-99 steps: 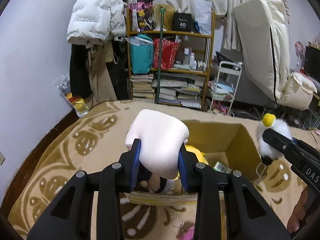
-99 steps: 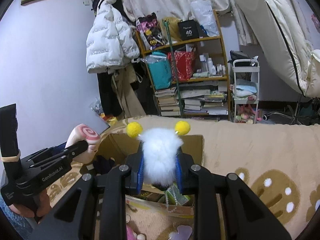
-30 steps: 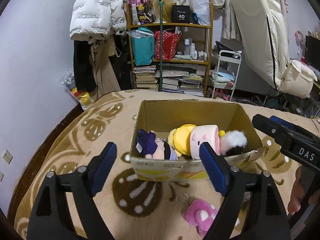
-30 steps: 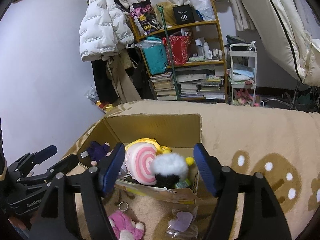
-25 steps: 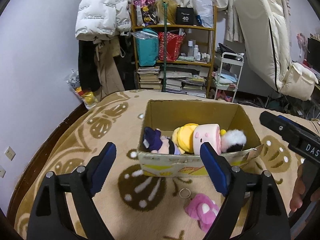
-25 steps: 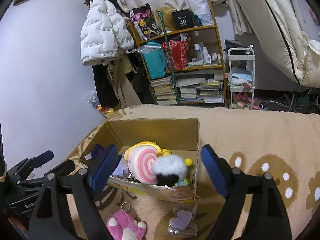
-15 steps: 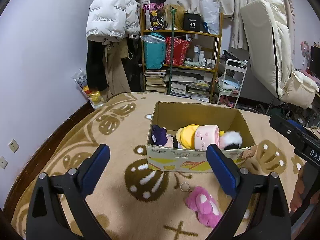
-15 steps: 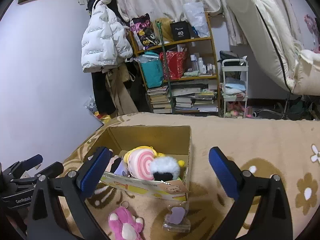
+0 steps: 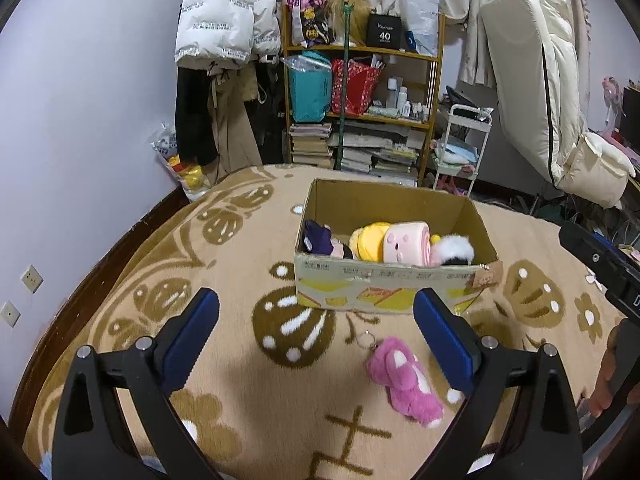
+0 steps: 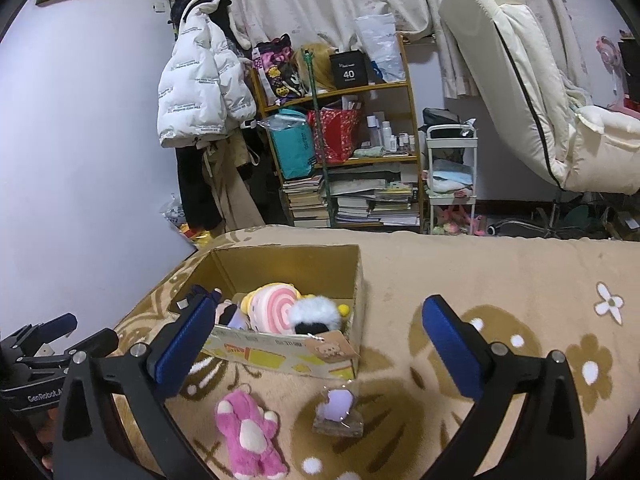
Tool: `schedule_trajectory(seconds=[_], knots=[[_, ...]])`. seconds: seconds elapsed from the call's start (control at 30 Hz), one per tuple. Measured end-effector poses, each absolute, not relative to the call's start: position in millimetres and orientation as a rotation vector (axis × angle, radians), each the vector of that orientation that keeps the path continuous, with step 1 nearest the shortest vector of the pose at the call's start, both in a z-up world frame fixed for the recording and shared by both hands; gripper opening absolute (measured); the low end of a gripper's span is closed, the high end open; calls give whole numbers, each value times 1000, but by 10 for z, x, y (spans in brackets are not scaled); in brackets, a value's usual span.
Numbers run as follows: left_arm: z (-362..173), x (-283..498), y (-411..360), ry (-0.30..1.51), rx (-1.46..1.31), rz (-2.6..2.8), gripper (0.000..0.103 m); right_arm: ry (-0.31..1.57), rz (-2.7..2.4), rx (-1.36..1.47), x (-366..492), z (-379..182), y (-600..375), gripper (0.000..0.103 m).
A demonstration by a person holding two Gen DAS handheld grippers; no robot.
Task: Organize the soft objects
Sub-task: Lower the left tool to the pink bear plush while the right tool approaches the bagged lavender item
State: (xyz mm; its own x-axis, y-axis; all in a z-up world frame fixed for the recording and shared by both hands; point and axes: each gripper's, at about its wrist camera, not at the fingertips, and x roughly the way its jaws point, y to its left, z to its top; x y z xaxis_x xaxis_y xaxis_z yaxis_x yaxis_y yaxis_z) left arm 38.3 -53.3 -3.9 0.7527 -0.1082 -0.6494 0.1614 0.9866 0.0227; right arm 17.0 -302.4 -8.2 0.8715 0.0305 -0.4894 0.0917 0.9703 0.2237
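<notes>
An open cardboard box (image 9: 384,292) (image 10: 280,354) sits on the beige patterned blanket. It holds a pink roll plush (image 9: 406,242) (image 10: 276,312), a yellow plush (image 9: 366,240), a dark purple doll (image 9: 316,236) and a white fluffy plush (image 9: 454,250) (image 10: 316,310). A pink bear plush with a key ring (image 9: 404,380) (image 10: 248,432) lies on the blanket in front of the box. A small purple toy in a clear bag (image 10: 338,410) lies beside it. My left gripper (image 9: 316,336) is open and empty, short of the box. My right gripper (image 10: 316,344) is open and empty too.
A cluttered wooden shelf (image 9: 360,92) with books, bags and bottles stands behind the bed. A white puffer jacket (image 9: 224,12) hangs on the left. A white trolley (image 10: 450,176) and a cream chair (image 10: 540,92) stand on the right. The blanket (image 10: 500,280) spreads right of the box.
Both grippers let go of their plush toys, the pink roll and the white fluffy one, into the box, opened wide, and pulled back and up from the box.
</notes>
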Motion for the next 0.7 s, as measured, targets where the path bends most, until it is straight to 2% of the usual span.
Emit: schedule_trajectory(seconds=[0.7], knots=[[-505,640,-588,883,15,-176,97,705,-44,242,341,-433,-3034,103]])
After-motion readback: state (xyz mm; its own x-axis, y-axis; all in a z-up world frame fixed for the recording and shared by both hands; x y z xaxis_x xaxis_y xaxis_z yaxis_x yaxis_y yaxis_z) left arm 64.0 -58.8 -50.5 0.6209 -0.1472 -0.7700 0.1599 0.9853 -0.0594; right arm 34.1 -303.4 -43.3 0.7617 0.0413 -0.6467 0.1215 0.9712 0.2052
